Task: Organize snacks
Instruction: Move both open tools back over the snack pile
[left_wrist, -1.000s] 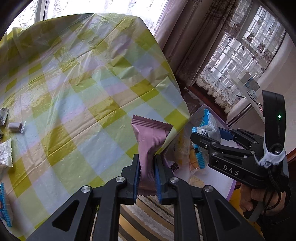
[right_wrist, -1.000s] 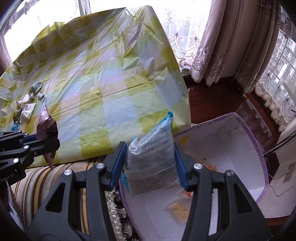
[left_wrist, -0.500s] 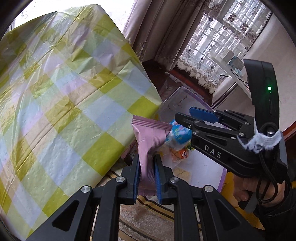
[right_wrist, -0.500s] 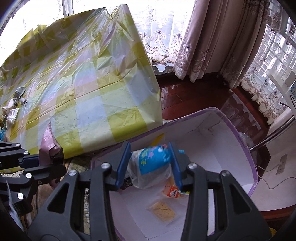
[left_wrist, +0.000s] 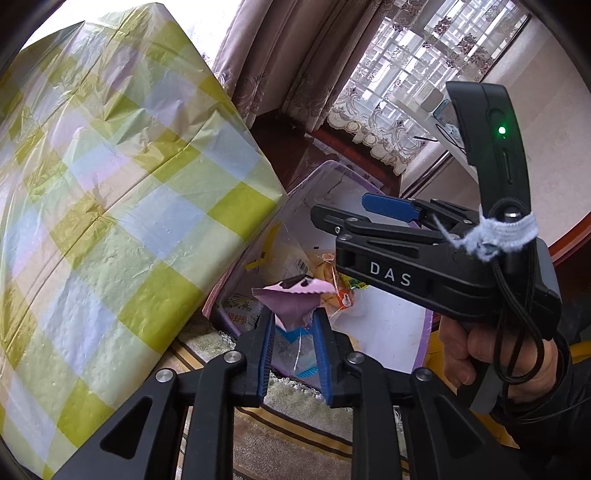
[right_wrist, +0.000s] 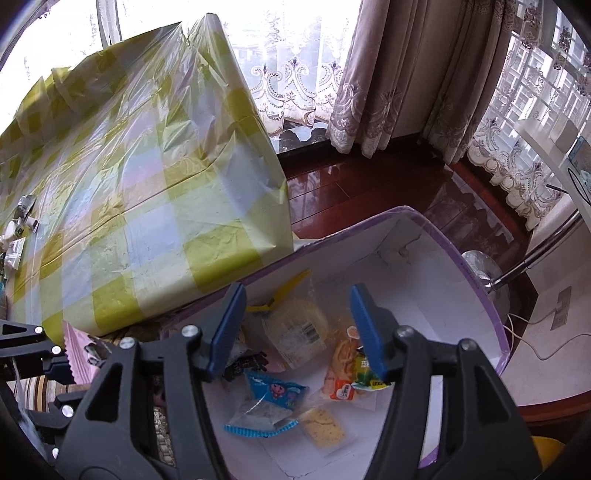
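My left gripper (left_wrist: 292, 314) hangs over the near rim of the white, purple-edged box (left_wrist: 388, 325). Its jaws are opening, and the pink snack packet (left_wrist: 291, 299) sits tilted and loose between the tips, with the pads off it. The same pink packet (right_wrist: 77, 354) shows at the left edge of the right wrist view. My right gripper (right_wrist: 295, 295) is above the box (right_wrist: 461, 258), its jaws opening with nothing between them. The blue-and-clear packet (right_wrist: 266, 406) lies on the box floor below it. A hand holds the right gripper (left_wrist: 343, 208).
A table under a yellow checked cloth (right_wrist: 147, 184) stands left of the box, with several small snacks (right_wrist: 18, 229) at its far left. Other packets (right_wrist: 295, 328) lie in the box. A striped rug, dark wood floor, curtains and a chrome leg (right_wrist: 517, 269) surround it.
The left gripper swung from the table to the box and parted its jaws, so the pink packet tipped over. The right gripper let go of the blue packet, which dropped into the box.
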